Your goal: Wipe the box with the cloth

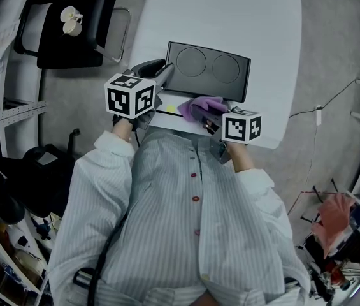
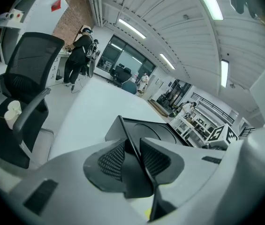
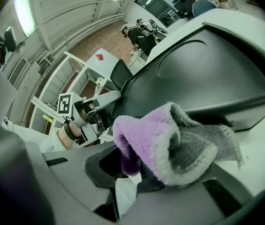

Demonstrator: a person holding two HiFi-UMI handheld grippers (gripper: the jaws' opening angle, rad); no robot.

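On the table [image 1: 275, 56]: black box [image 1: 208, 69] lies flat with two round dents on top, close to my edge of the table.
My left claw [image 2: 132, 146]: clamped on the box's thin rim at its near-left corner; the rim runs between both pads.
My right claw [image 3: 130, 168]: pinching the cloth [image 3: 170, 139], the wad bulging out past the tips.
Cloth: purple and grey, bunched, against the box's near side, right of my left claw.
Claws: near each other, not touching, both at the box's near edge.
Beside the table: black chair [image 1: 71, 30], pale object on its seat.
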